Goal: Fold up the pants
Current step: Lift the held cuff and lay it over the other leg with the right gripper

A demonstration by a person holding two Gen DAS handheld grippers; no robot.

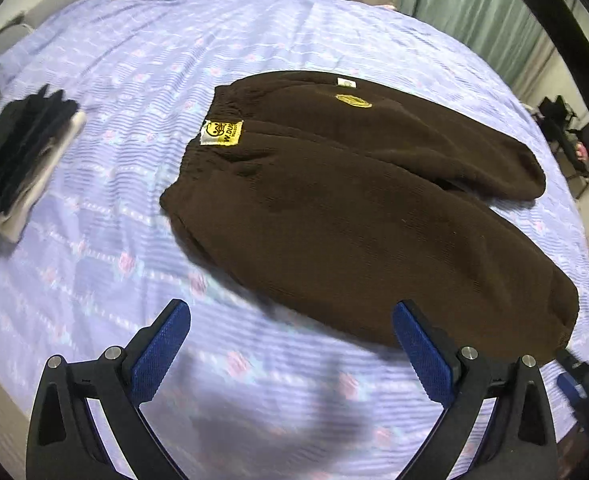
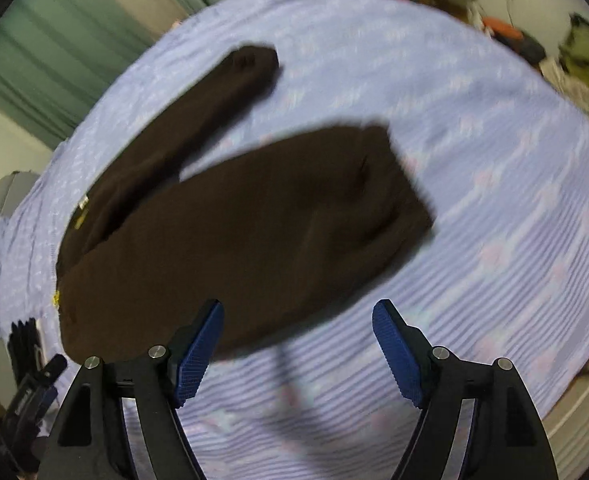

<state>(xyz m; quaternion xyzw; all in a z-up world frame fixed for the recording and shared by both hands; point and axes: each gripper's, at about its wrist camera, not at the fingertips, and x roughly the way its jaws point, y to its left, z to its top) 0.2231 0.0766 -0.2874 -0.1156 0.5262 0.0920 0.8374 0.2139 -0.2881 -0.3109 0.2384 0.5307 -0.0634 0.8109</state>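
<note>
Right now both claws hang empty above the bed (image 1: 254,40): your left claw (image 1: 290,344) is spread wide with only bedsheet between its blue pads, and your right claw (image 2: 298,340) stands released too, nothing pinched.

The brown pants (image 1: 354,208) lie flat on the lilac sheet, well apart from the dark folded stack (image 1: 22,160) off to the left. No fold looks done yet, so the step in hand is most likely the first one, laying one leg over the other.

To do it well, take the near leg at two spread points, one by the waistband and one by the cuff (image 1: 550,320), pinching only that leg's layers. Lift both ends level and carry them across together so the fleece doesn't sag or twist.

In the left view the waistband with its yellow label (image 1: 222,133) points left and the cuffs point right, so the long axis runs left to right, the legs splayed in a narrow V.
</note>
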